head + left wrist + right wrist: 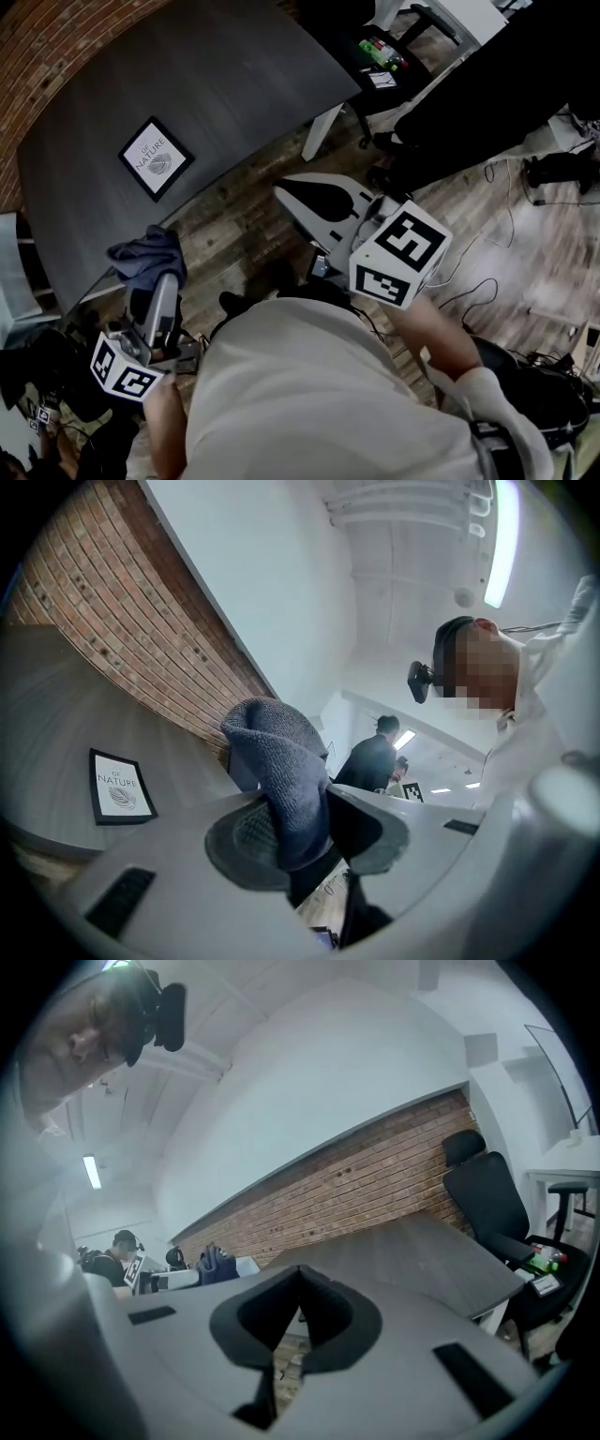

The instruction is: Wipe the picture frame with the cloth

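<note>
gripping blue-grey terry cloth (277, 761) in l gripper (298, 829), just off dark grey table (234, 84) w/ black-framed print (156, 157) on it; r gripper (300, 1309) closed, empty.

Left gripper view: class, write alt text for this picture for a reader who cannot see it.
The left gripper pinches a blue-grey cloth, which bunches up above its jaws. Beyond it, to the left, a black picture frame lies flat and untouched on a dark grey table, with a brick wall behind.
</note>
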A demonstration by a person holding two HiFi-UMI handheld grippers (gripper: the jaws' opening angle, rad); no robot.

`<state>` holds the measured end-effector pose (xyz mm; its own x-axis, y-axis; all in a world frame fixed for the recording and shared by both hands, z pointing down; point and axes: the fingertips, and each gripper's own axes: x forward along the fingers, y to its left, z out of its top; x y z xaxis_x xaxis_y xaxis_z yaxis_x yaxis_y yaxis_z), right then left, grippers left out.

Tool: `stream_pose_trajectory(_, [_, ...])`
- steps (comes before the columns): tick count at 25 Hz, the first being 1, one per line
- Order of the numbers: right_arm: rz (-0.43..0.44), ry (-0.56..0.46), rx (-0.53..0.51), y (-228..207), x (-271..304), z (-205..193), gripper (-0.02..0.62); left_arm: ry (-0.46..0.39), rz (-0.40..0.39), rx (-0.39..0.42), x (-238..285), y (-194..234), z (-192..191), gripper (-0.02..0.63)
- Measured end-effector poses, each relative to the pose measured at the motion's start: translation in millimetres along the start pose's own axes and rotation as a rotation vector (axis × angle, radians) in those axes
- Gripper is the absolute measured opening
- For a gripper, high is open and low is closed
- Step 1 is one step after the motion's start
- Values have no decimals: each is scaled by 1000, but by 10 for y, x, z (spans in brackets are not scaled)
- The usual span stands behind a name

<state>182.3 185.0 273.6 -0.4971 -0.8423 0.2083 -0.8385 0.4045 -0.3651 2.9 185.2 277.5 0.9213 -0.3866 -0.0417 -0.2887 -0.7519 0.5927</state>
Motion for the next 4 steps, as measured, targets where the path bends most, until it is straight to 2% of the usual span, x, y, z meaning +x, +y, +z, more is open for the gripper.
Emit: stream_pose_trajectory(4, [-37, -2, 16, 73, -53, -52, 14, 19, -36, 3, -73, -83, -1, 126])
